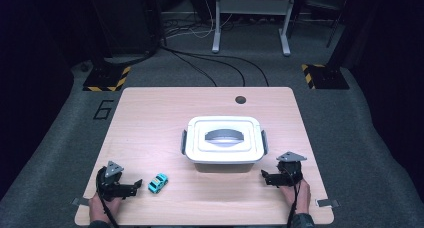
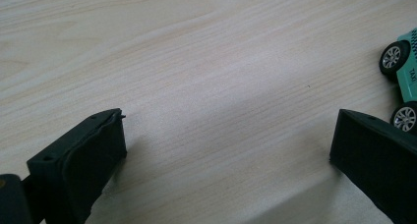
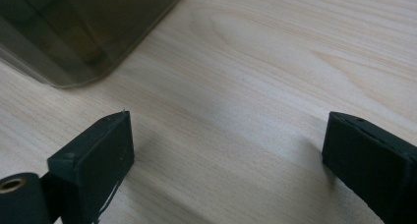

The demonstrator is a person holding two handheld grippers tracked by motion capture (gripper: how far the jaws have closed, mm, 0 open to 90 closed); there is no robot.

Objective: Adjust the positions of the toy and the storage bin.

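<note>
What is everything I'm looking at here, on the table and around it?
Toy car: one, turquoise, near edge of the table, just right of the left gripper.
Box: one, white with grey lid handle and side clips, lid on, table centre.
Table: one, light wood, with a dark round hole near the far edge.
Cables: several, black and white, on the grey floor beyond.
Left gripper: one, black, fingers apart, nothing between them.
Right gripper: one, black, fingers apart, beside the box.
Hands: two, at the near edge.
</note>
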